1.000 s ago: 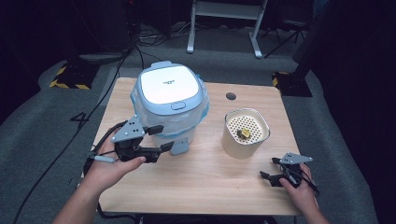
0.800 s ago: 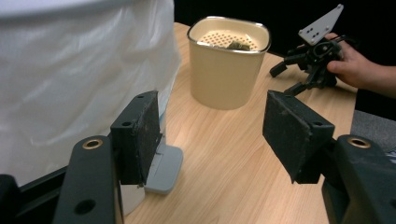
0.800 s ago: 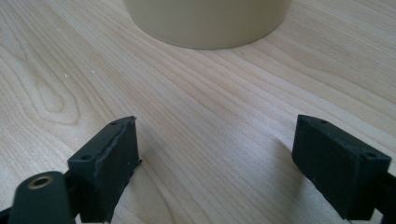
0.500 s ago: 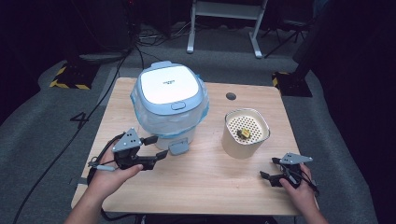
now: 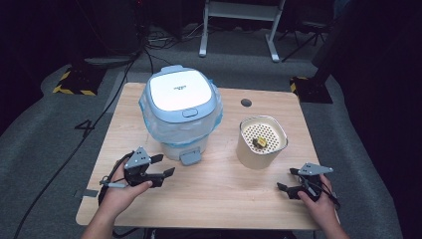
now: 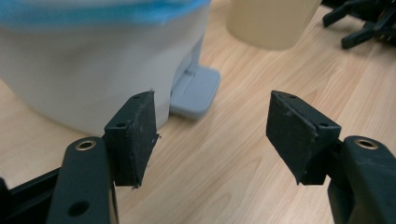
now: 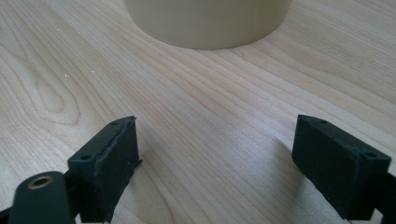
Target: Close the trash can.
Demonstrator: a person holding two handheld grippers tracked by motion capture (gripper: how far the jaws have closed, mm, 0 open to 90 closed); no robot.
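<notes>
Two jaws wide, bin pedal [image 6: 195, 91], beige cup's yellow piece [image 5: 260, 142] overhead

Pale wood-grain table [image 5: 219, 199], light streaks running through it, one dark round hole [image 5: 246, 102] near the far edge. The lidded bin [image 5: 181, 117] shows a white body, white lid panel with a soft blue rim, blue liner bunched below it, a grey-blue pedal [image 6: 196, 91] at its foot. Cream round container [image 5: 262, 142], perforated cream top, a yellow-brown bit [image 5: 259, 142] on it. Left gripper [image 5: 161, 167] black with a grey plate; right gripper [image 5: 287, 180] likewise.
</notes>
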